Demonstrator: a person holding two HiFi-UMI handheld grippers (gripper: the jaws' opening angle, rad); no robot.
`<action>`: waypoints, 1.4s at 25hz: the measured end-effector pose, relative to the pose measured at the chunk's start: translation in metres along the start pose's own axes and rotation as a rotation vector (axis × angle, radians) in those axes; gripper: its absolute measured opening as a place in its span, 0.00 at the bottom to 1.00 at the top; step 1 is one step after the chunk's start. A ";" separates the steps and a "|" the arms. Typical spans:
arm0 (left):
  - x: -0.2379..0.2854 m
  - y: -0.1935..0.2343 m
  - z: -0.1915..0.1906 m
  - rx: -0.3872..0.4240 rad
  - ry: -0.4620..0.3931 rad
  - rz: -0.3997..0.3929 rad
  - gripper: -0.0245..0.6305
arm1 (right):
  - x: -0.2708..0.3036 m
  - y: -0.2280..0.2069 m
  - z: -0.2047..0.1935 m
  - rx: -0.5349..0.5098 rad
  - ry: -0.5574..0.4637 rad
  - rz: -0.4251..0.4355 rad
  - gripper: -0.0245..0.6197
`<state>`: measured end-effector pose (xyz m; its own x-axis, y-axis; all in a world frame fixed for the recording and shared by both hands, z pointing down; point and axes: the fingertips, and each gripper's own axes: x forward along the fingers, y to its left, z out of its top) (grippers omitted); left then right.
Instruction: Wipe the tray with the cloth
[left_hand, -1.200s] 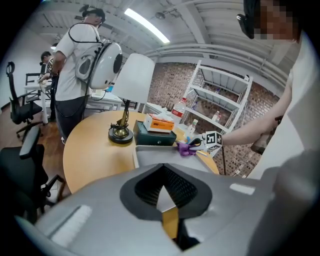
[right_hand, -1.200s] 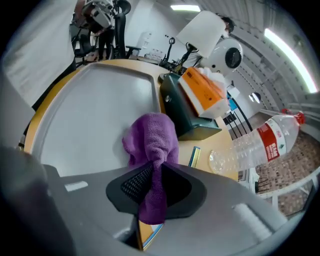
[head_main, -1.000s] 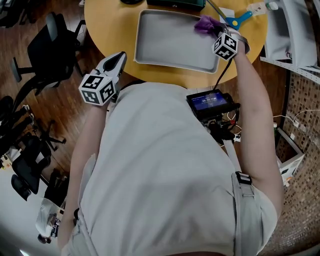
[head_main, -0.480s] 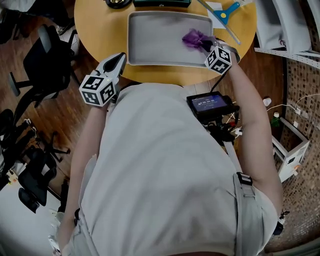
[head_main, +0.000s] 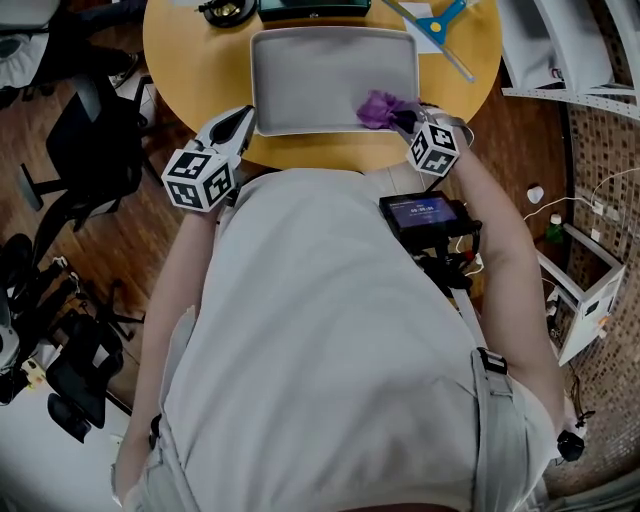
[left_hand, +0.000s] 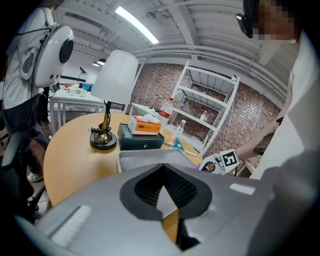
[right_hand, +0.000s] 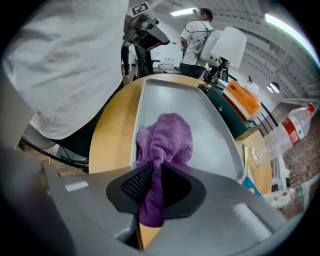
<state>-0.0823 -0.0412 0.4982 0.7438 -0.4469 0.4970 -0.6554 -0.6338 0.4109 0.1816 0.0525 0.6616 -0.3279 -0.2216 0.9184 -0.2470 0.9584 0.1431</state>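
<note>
Wooden table (head_main: 190, 60): right gripper (right_hand: 154, 167) jaws clamp cloth (right_hand: 167, 137) on tray (right_hand: 170, 95); left gripper (left_hand: 162, 169) jaws together, empty.

In your head view, the top edge cuts off the lamp base (head_main: 226, 11) and the dark box (head_main: 312, 8). In your left gripper view, the left gripper (left_hand: 163, 167) body hides most of the tray (left_hand: 137, 159). Print on the orange carton (left_hand: 146, 127) is too small to read.

Purple cloth (right_hand: 167, 137), grey tray (head_main: 320, 60), yellow table (head_main: 200, 70)
</note>
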 end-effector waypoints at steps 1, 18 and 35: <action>-0.002 -0.003 0.001 0.005 -0.003 -0.001 0.04 | -0.001 0.003 0.004 -0.017 -0.009 0.005 0.12; -0.014 0.014 -0.015 -0.058 0.001 0.052 0.04 | 0.031 -0.022 0.053 -0.056 -0.049 0.048 0.13; -0.046 0.004 -0.017 -0.100 -0.024 0.127 0.04 | 0.012 -0.165 0.059 0.081 0.049 -0.118 0.13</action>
<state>-0.1215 -0.0128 0.4903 0.6562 -0.5354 0.5317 -0.7533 -0.5058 0.4203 0.1649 -0.1184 0.6271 -0.2475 -0.3206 0.9143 -0.3544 0.9082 0.2226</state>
